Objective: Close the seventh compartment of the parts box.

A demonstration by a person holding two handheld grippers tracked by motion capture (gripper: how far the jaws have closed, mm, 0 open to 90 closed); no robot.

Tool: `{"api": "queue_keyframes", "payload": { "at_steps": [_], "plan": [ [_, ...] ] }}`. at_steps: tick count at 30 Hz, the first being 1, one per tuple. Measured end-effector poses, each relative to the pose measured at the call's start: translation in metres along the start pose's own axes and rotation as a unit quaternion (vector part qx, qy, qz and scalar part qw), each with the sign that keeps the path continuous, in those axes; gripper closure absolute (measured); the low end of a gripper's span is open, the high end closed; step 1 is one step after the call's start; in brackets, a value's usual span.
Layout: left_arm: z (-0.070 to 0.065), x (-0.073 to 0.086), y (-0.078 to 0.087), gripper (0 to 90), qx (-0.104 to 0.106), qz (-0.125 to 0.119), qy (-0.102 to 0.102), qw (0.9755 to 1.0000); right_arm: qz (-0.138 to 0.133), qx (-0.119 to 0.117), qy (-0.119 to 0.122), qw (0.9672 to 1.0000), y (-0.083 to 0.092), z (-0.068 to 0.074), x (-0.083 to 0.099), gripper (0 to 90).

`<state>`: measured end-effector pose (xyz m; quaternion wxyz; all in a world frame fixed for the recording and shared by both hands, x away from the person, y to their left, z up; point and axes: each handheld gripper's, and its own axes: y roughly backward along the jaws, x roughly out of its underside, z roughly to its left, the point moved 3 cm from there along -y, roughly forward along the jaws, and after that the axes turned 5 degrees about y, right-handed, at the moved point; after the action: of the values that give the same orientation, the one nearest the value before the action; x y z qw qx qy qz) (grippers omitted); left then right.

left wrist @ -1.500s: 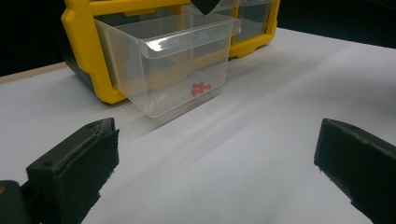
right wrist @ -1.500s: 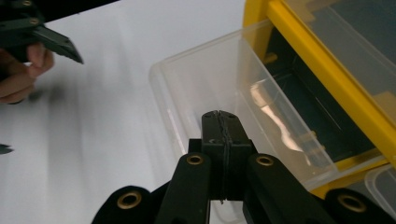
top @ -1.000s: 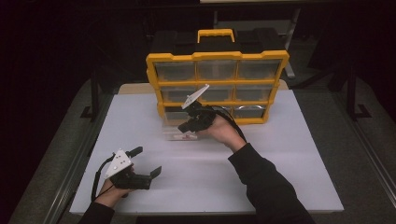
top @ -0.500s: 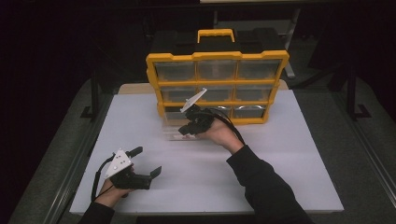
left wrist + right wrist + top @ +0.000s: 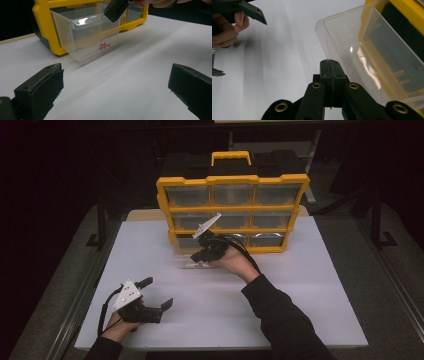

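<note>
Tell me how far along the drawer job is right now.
Done: the clear drawer is pulled partway out of the yellow organizer, bottom row. In hand: the right gripper, fingers shut, sits at the drawer's front edge. The left gripper waits open over the white table. Left: probably taking out the small red pieces inside.

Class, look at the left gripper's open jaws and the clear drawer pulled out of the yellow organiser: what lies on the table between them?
Nothing: in the left gripper view, bare white table runs from the left gripper to the clear drawer.
</note>
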<state>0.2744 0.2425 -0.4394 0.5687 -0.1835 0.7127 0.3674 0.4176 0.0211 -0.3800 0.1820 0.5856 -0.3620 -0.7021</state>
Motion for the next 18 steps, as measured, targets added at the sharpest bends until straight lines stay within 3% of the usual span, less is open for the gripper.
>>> {"api": "queue_keyframes", "payload": {
  "at_steps": [5, 6, 16, 18],
  "plan": [
    [0.000, 0.000, 0.000, 0.0, 0.000, 0.000, 0.003, 1.0000, -0.007, 0.004, -0.011, 0.9999, 0.000, -0.006, 0.000, 89.5],
    [0.000, 0.000, 0.000, 0.0, 0.000, 0.001, 0.002, 1.0000, -0.013, 0.008, 0.000, 0.9999, -0.001, -0.008, 0.000, 89.5],
    [0.000, -0.001, -0.001, 0.0, 0.001, 0.000, -0.003, 1.0000, -0.006, 0.013, -0.023, 0.9996, -0.001, -0.012, 0.000, 89.5],
    [0.000, 0.000, -0.001, 0.0, 0.001, 0.000, 0.000, 1.0000, -0.014, 0.014, -0.013, 0.9997, -0.001, -0.014, -0.001, 89.5]
  ]
}}
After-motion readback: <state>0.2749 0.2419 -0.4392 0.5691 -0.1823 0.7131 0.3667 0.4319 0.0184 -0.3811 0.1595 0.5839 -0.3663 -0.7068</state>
